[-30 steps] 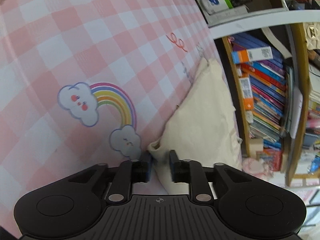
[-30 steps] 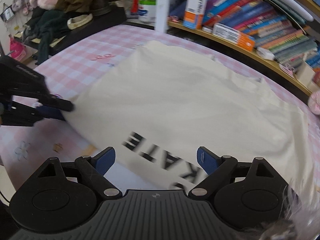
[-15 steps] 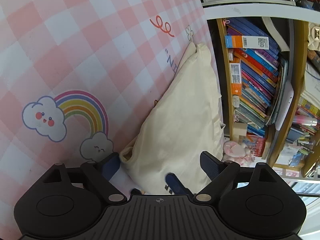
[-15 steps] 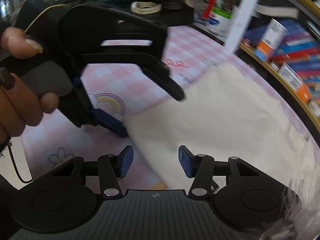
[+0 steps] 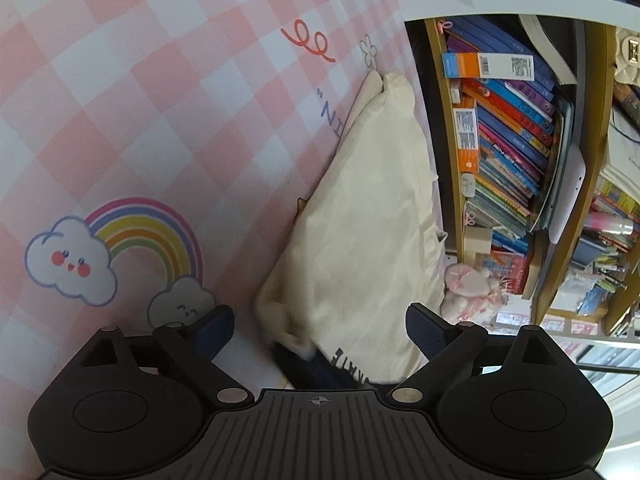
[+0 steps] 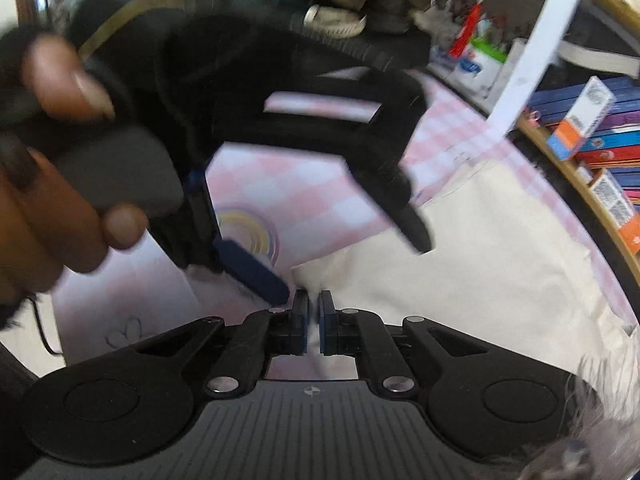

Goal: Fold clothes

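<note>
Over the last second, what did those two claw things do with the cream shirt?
The left gripper let go: it was pinching the cream shirt's corner and now stands wide open. The right gripper did the reverse, swinging left to that same corner and closing from wide open onto the cloth. The shirt stayed flat on the pink checked tablecloth, beside the bookshelf.

Your shirt point(image 5: 372, 216) lies on the tablecloth point(image 5: 160, 100), its corner between your right gripper point(image 6: 313, 304) fingers. Your left gripper point(image 5: 320, 326) hovers just left; bookshelves point(image 5: 504, 152) stand beyond.
</note>
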Demonstrator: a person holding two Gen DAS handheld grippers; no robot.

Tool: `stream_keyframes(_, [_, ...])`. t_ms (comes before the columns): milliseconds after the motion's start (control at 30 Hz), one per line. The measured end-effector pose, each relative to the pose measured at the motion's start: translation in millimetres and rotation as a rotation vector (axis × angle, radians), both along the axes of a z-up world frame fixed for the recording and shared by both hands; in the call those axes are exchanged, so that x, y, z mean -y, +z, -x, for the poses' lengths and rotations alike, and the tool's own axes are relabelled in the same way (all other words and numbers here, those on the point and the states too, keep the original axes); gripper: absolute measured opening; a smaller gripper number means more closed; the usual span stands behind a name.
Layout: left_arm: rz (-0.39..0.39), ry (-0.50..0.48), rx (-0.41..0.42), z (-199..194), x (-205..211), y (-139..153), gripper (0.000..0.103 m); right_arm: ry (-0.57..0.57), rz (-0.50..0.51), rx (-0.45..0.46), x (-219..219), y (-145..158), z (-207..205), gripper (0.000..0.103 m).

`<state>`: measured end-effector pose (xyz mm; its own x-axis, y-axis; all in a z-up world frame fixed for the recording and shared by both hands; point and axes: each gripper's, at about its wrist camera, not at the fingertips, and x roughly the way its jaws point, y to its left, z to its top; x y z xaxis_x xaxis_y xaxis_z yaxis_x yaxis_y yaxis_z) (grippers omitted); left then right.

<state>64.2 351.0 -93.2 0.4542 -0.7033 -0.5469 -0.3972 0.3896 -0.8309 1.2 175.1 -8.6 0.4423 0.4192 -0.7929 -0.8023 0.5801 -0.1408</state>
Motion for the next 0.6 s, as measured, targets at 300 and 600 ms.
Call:
stream_keyframes(300, [0.070, -0.065, 0.037, -25.9, 17.2, -3.3, 0.093, -0.059, -0.051, -0.003, 15.5, 26.6, -8.4, 0.005])
stream_keyframes(600, [0.079, -0.032, 0.031, -25.7, 10.9, -7.5, 0.092, -0.070, -0.046, -0.018, 16.6, 25.5, -8.3, 0.005])
